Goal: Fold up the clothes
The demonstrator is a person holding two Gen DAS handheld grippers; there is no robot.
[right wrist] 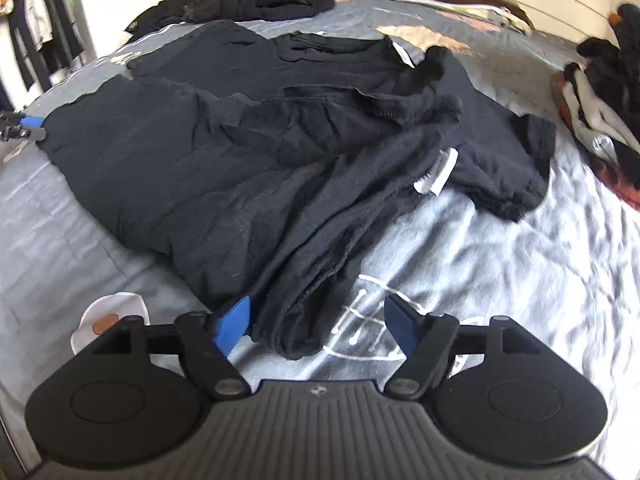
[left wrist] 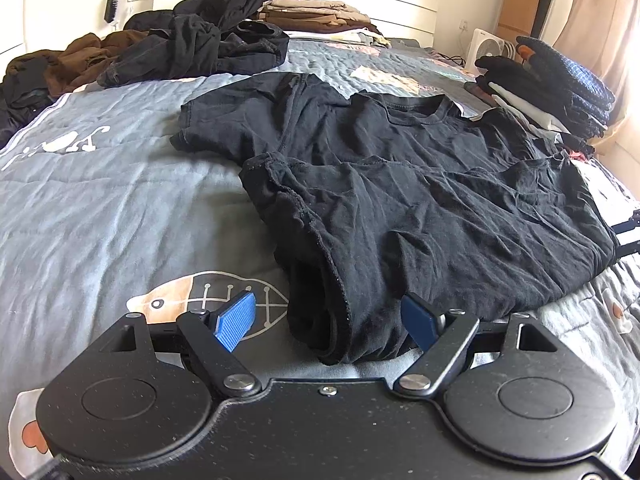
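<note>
A black T-shirt (left wrist: 400,184) lies on the grey bedspread (left wrist: 100,208), its lower part folded up over the chest. My left gripper (left wrist: 328,324) stands open at the near folded corner; the bunched cloth sits between the blue pads (left wrist: 236,322) without being pinched. In the right wrist view the same shirt (right wrist: 240,168) spreads ahead, a white label (right wrist: 436,172) showing. My right gripper (right wrist: 318,322) is open too, with a folded corner of cloth between its pads; the left pad (right wrist: 234,324) lies against the fabric and the right one is apart. The left gripper's tip (right wrist: 30,124) shows at the shirt's far left edge.
Unfolded dark and brown clothes (left wrist: 168,48) are heaped at the back left. A folded tan stack (left wrist: 316,12) sits by the headboard. Another folded stack (left wrist: 560,84) stands at the right edge of the bed, near a white fan (left wrist: 490,46).
</note>
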